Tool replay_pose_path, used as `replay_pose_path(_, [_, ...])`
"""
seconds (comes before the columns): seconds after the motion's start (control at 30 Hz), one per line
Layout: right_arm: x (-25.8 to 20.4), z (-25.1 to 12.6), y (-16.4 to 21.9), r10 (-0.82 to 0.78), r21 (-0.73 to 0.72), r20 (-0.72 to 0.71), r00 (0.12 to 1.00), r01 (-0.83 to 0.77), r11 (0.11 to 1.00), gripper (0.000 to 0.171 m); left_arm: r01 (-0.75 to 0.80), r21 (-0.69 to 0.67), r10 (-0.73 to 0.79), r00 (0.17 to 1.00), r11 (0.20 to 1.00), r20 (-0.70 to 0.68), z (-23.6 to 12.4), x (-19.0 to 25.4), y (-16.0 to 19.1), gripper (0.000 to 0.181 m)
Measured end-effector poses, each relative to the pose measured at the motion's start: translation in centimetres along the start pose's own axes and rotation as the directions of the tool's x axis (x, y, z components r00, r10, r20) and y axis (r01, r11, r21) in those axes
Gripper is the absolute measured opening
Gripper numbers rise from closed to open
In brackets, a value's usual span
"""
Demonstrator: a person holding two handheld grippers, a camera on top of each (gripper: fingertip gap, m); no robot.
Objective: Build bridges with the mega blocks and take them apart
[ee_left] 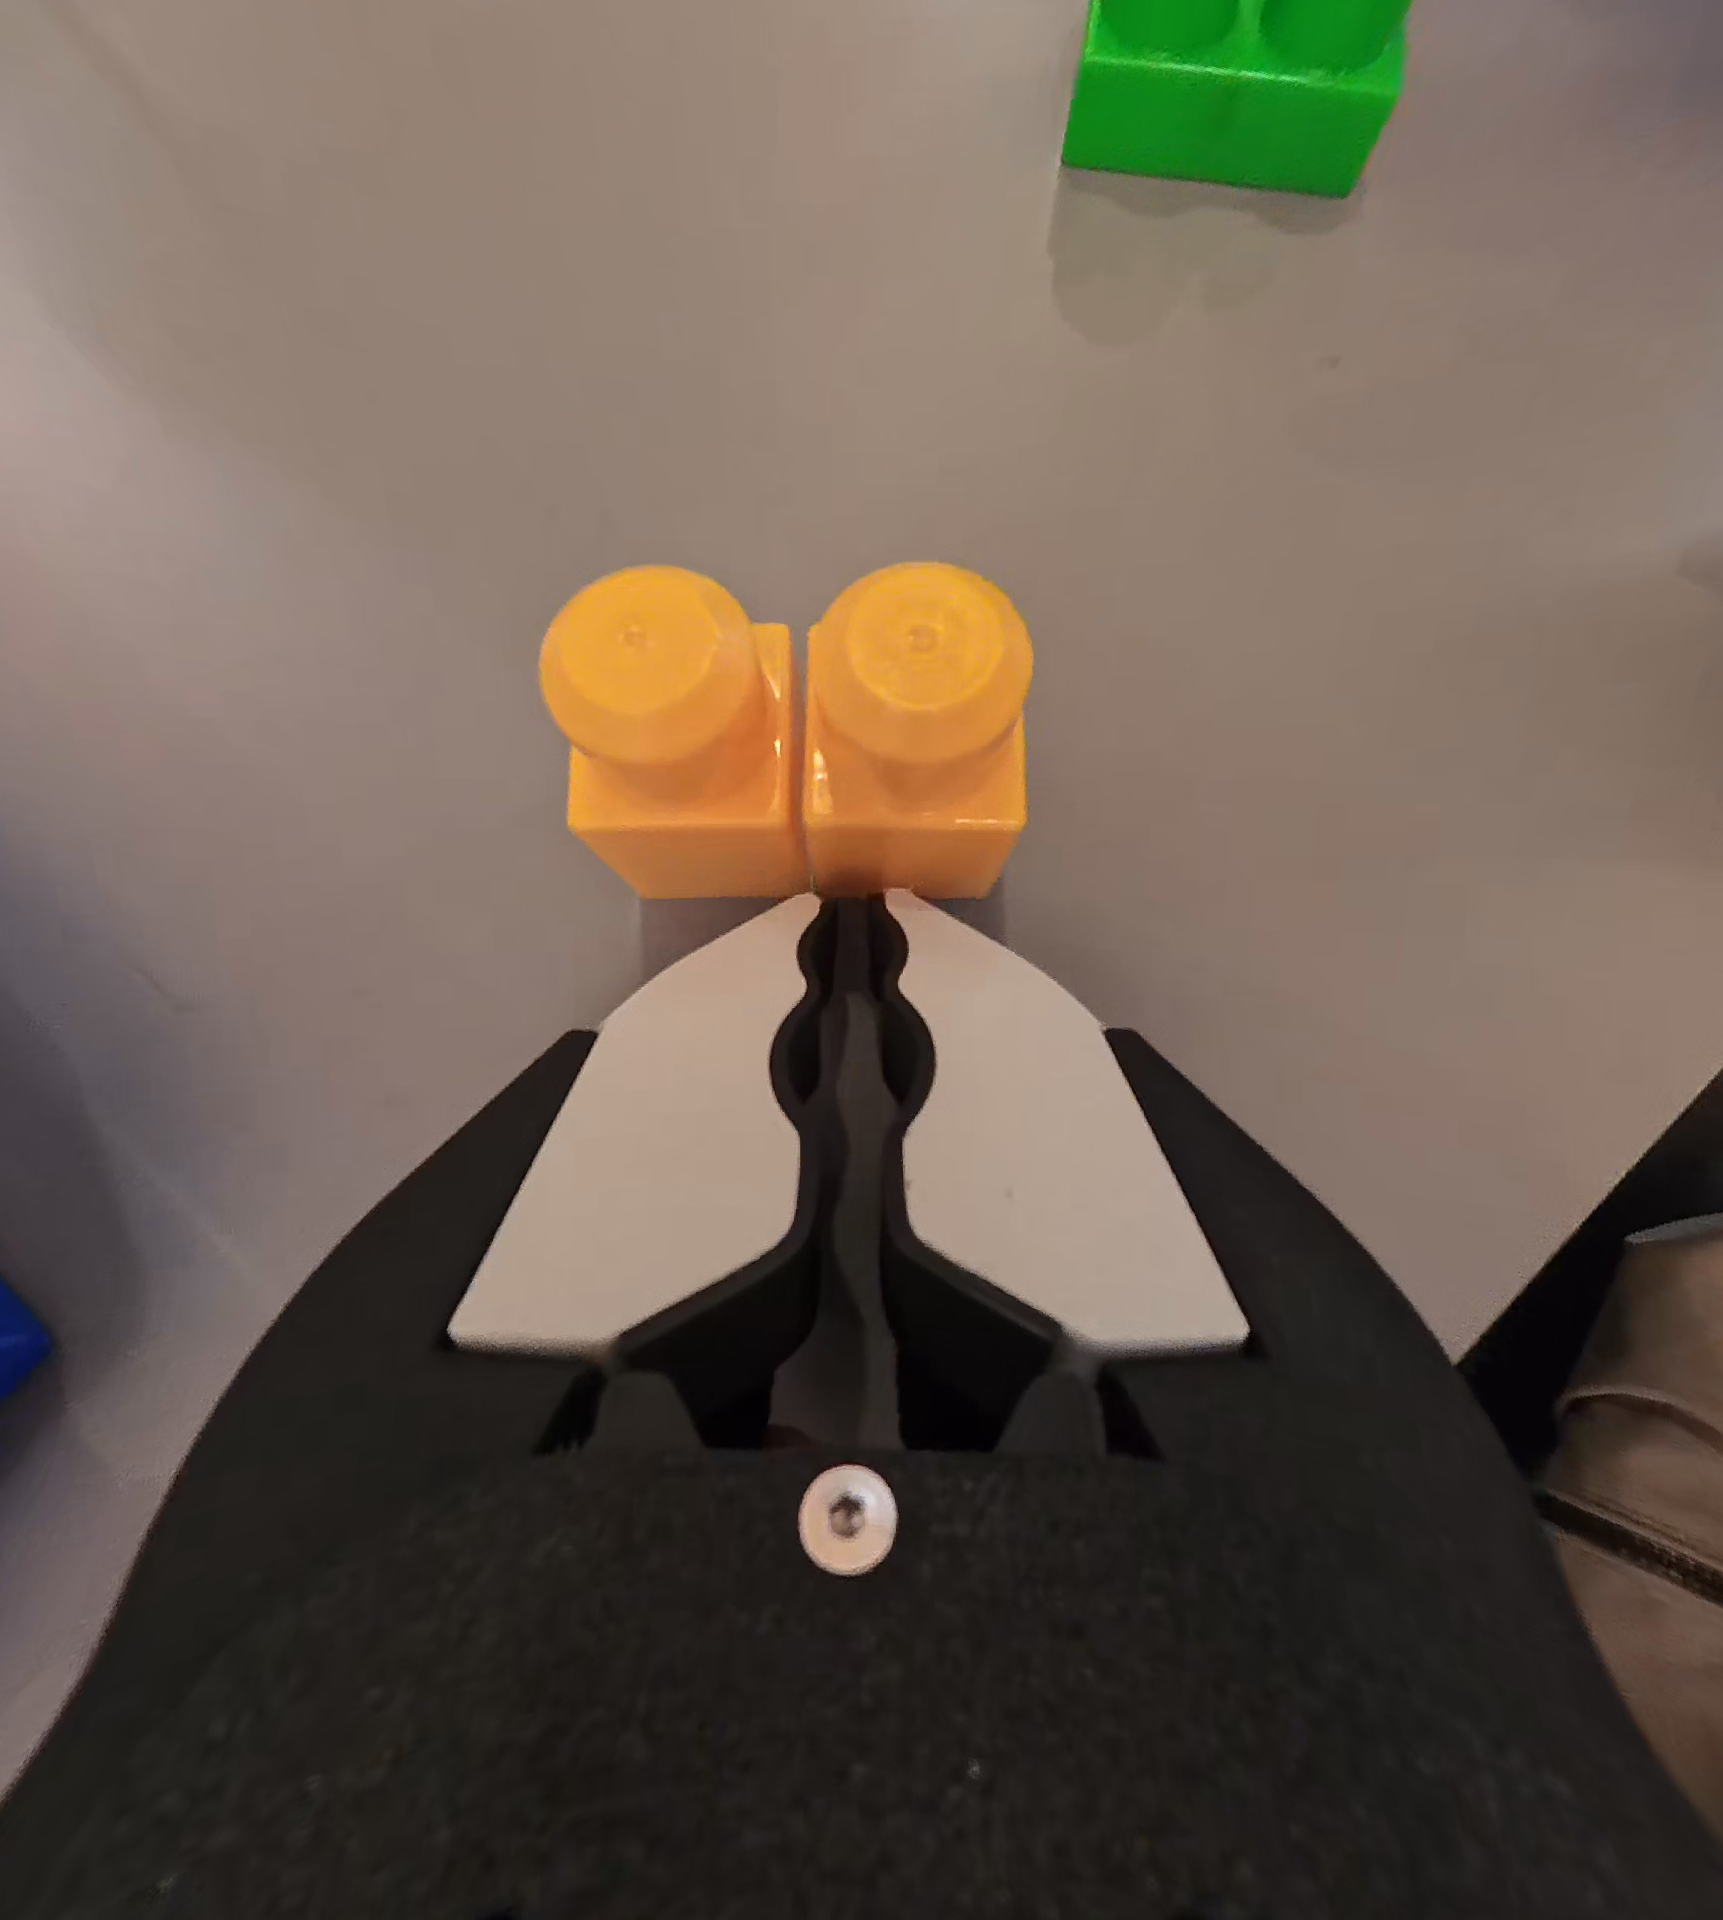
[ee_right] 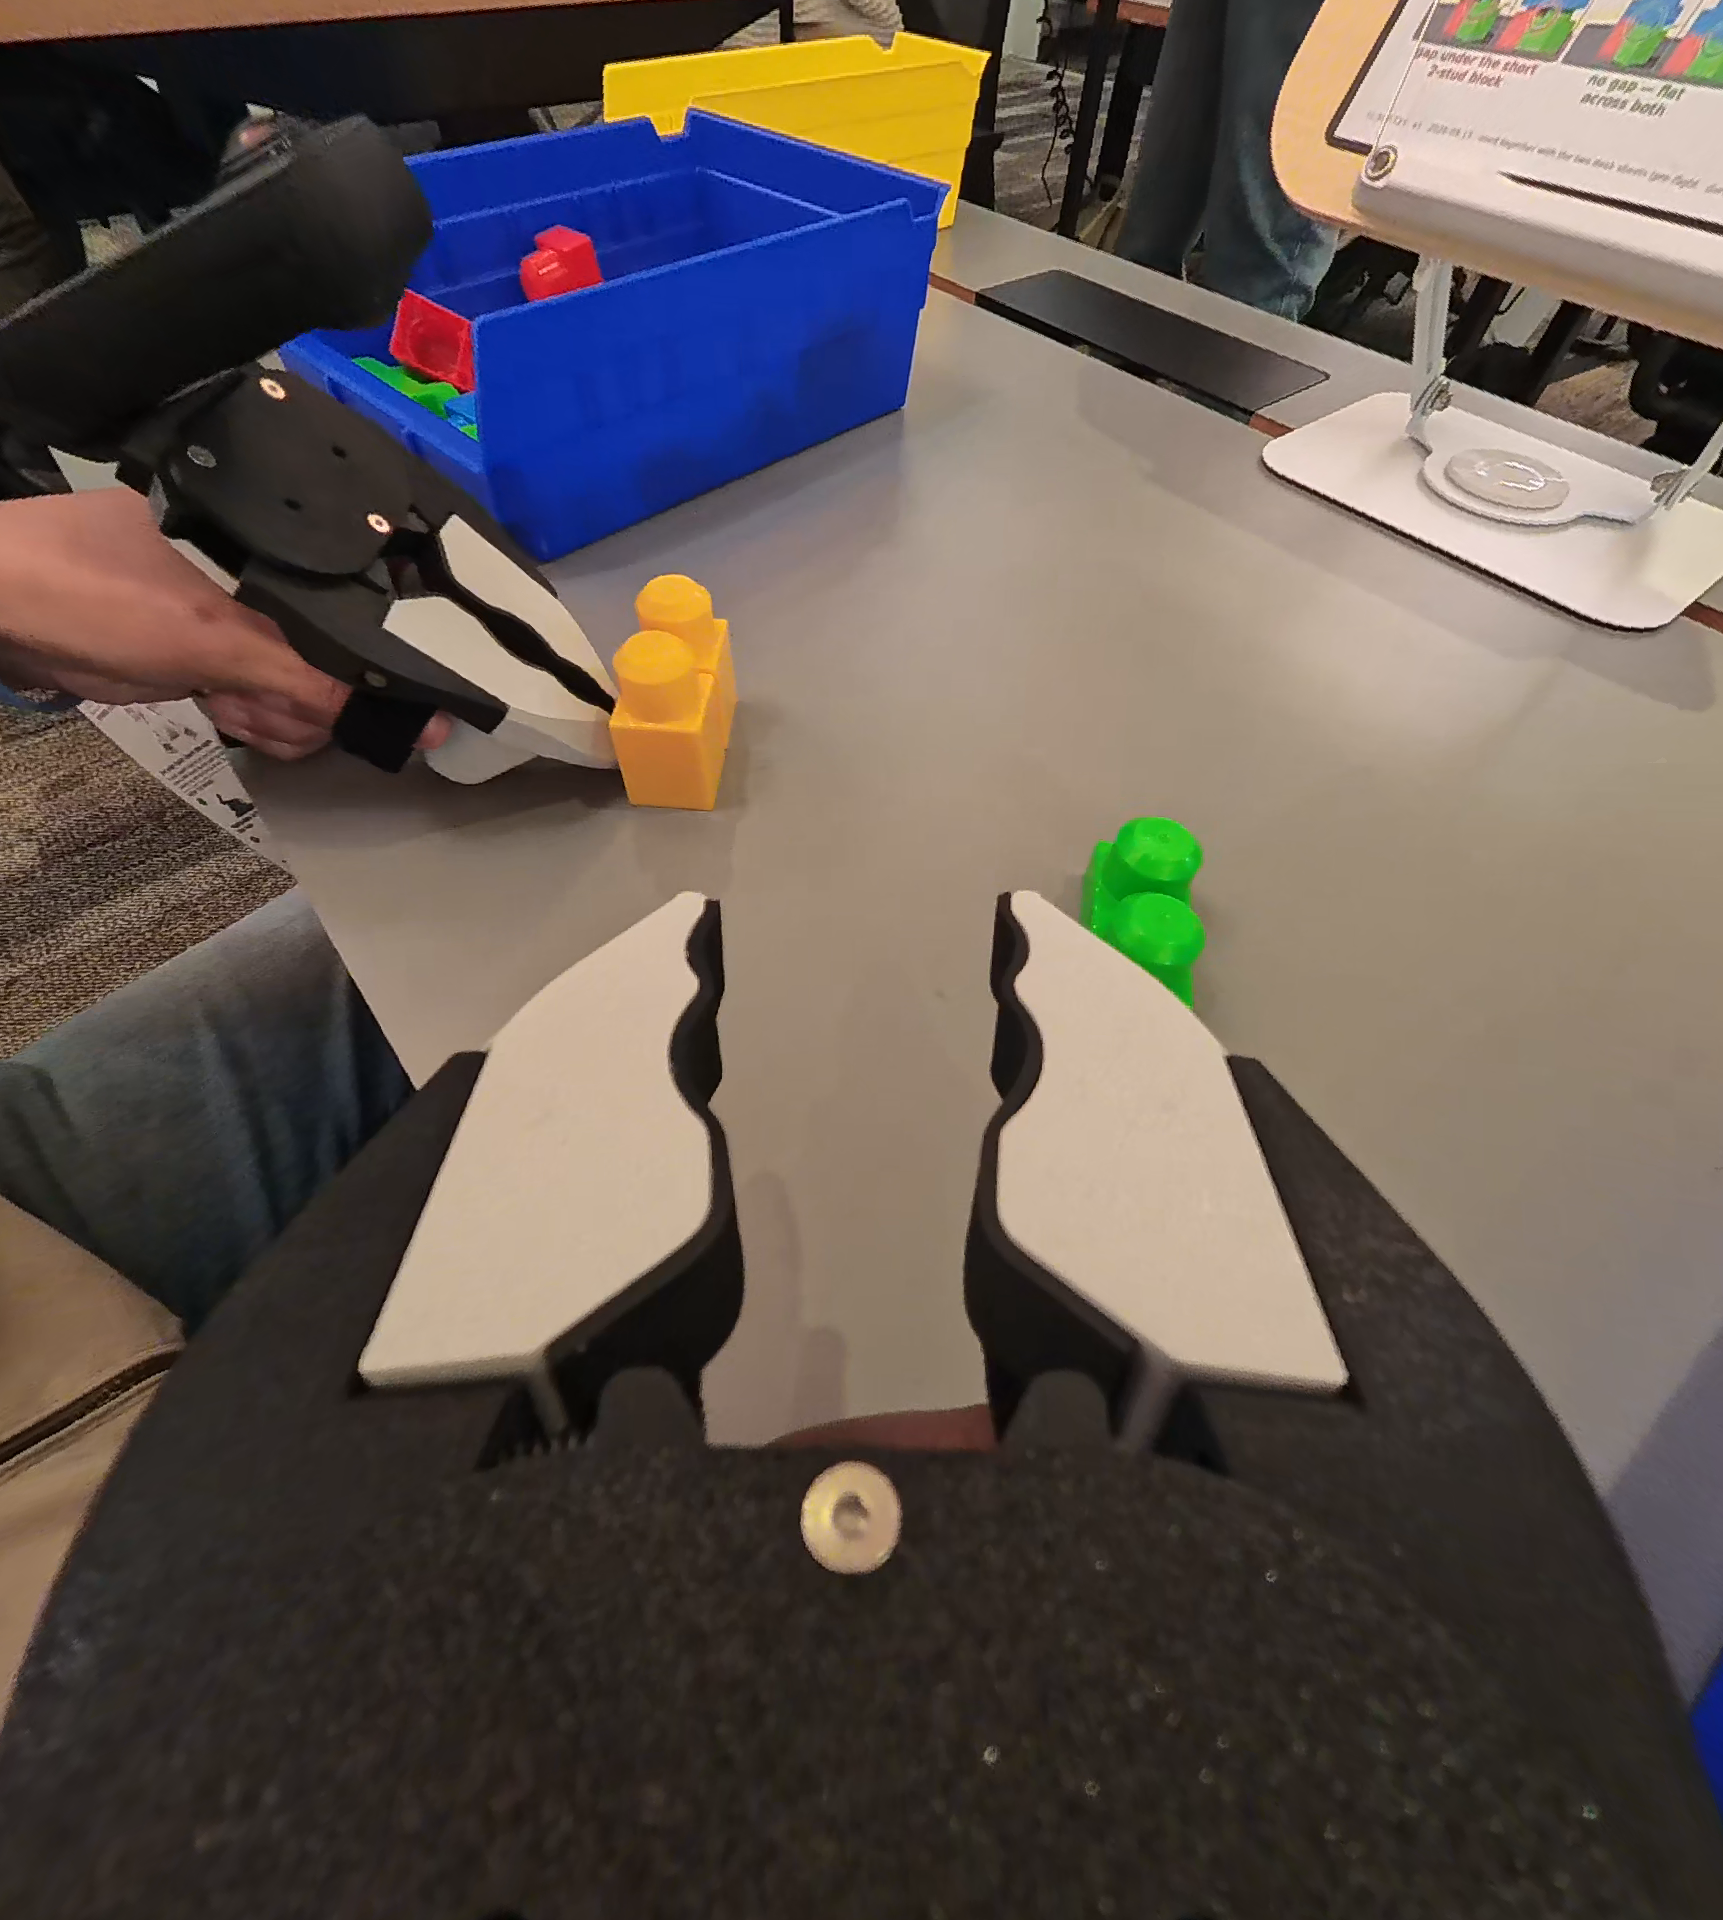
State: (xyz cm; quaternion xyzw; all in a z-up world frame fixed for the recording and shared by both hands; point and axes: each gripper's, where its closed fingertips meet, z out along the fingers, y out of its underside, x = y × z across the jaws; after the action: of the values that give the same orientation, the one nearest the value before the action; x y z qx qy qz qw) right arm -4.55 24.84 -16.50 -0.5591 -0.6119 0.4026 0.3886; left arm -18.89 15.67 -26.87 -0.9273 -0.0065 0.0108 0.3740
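Orange blocks (ee_left: 795,774) nudged by closed, empty left gripper (ee_left: 849,902), held low; right gripper (ee_right: 857,920) wide, hovering.

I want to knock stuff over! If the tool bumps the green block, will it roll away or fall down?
Probably neither. The green block sits on a flat base on the grey table, so it would likely slide, not roll. It looks low and wide, so it seems hard to tip. It looks like hard plastic, so it's probably stiff and light, and a gentle nudge may move it.

Grey table (ee_right: 1148,644), patterned carpet (ee_right: 57,831), white document stand (ee_right: 1522,520) at right
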Motion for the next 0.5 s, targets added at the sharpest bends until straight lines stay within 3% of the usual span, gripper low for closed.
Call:
replay_pose_path(0.2, [0.2, -0.1, 0.1, 0.001, -0.002, -0.005, 1.000, -0.001, 1.000, 0.049, 0.043, 0.058, -0.040, 0.998, 0.997, -0.049, -1.4, 2.0, -0.2, 0.005])
replay_pose_path(0.27, [0.3, -0.1, 0.1, 0.001, -0.003, -0.007, 1.000, -0.001, 1.000, 0.049, 0.054, 0.081, -0.053, 0.998, 0.995, -0.019, -1.6, 2.5, -0.5, 0.026])
replay_pose_path(0.37, [0.4, -0.2, 0.0, 0.003, 0.000, -0.008, 1.000, -0.003, 1.000, 0.049, 0.043, 0.047, -0.048, 0.992, 0.998, 0.114, -1.2, 1.5, 0.0, 0.075])
replay_pose_path(0.5, [0.4, -0.2, 0.0, 0.006, 0.003, -0.006, 1.000, -0.006, 1.000, 0.049, 0.144, 0.024, -0.146, 0.984, 0.989, 0.105, -0.5, 0.4, 0.1, 0.097])
